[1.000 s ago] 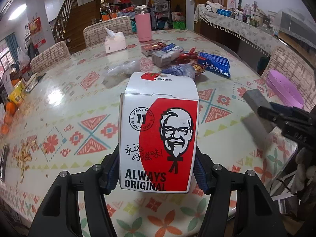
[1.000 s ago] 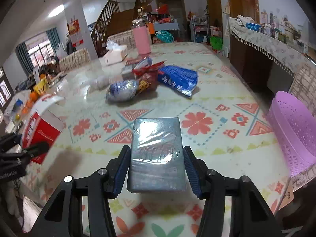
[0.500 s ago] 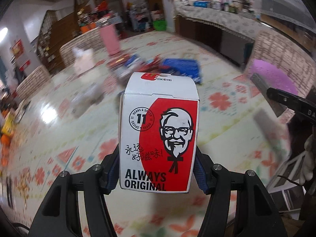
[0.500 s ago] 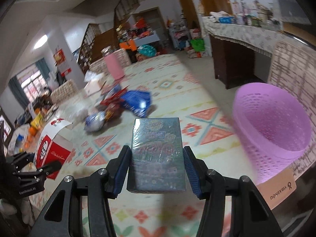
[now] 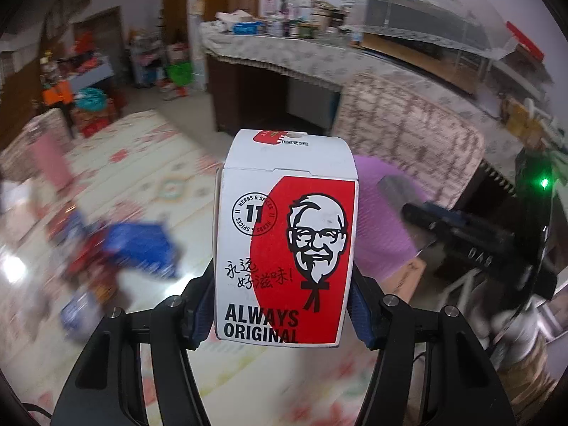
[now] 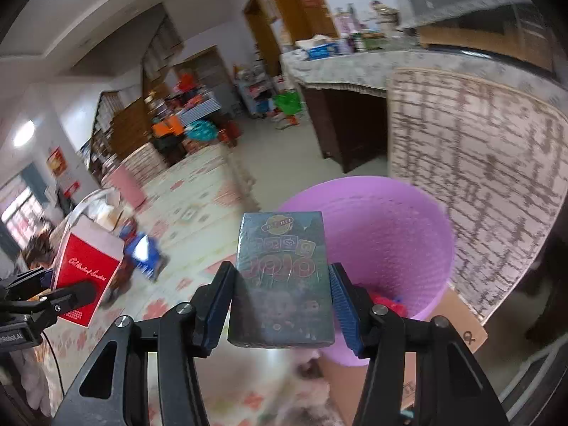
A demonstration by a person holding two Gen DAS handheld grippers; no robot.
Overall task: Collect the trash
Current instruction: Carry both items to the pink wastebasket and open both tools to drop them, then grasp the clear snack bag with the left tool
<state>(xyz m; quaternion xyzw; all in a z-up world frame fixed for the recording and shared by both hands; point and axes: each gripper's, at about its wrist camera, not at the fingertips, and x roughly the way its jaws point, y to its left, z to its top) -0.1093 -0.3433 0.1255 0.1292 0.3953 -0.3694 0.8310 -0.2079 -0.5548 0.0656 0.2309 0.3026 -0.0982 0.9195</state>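
My left gripper (image 5: pixel 284 314) is shut on a red and white KFC box (image 5: pixel 285 238) and holds it upright above the table. The box also shows in the right wrist view (image 6: pixel 87 269). My right gripper (image 6: pixel 280 305) is shut on a dark grey plastic-wrapped box (image 6: pixel 282 277) and holds it just left of the purple waste basket (image 6: pixel 397 234), near its rim. The basket holds some red and blue trash. In the left wrist view the basket (image 5: pixel 383 234) sits partly behind the KFC box, with my right gripper (image 5: pixel 458 234) over it.
A blue snack bag (image 5: pixel 142 245) and other blurred wrappers lie on the patterned table (image 5: pixel 149 177) at left. A woven chair back (image 6: pixel 479 177) stands behind the basket. A cardboard box (image 6: pixel 458 323) sits under the basket. A cluttered sideboard (image 5: pixel 301 53) is beyond.
Both grippers have swung right, away from the table's middle toward the purple basket. The right gripper's box has come up to the basket's rim. Both grips are unchanged.
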